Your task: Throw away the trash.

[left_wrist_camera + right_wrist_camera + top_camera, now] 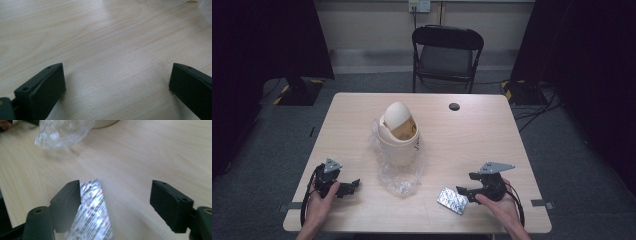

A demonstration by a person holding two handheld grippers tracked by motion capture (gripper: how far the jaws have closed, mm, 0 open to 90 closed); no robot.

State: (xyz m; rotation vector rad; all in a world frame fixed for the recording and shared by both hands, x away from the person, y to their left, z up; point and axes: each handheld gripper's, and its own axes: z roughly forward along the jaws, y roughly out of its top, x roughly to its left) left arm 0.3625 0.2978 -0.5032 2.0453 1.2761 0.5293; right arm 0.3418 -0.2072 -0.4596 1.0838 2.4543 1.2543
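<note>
A small cream bin (398, 134) with a swing lid stands mid-table, a clear plastic bag (399, 175) spread under and in front of it. A silver foil blister pack (452, 200) lies flat near the front edge, right of centre. My right gripper (463, 190) rests just right of the pack, open; in the right gripper view the pack (93, 212) lies beside the left jaw, partly between the jaws. My left gripper (352, 186) rests at the front left, open over bare wood (110, 62), with nothing between its jaws.
A black cable hole (454, 106) sits near the table's far edge. A folding chair (446, 57) stands behind the table. The crinkled clear bag (62, 132) lies ahead of the right gripper, the bin's base behind it.
</note>
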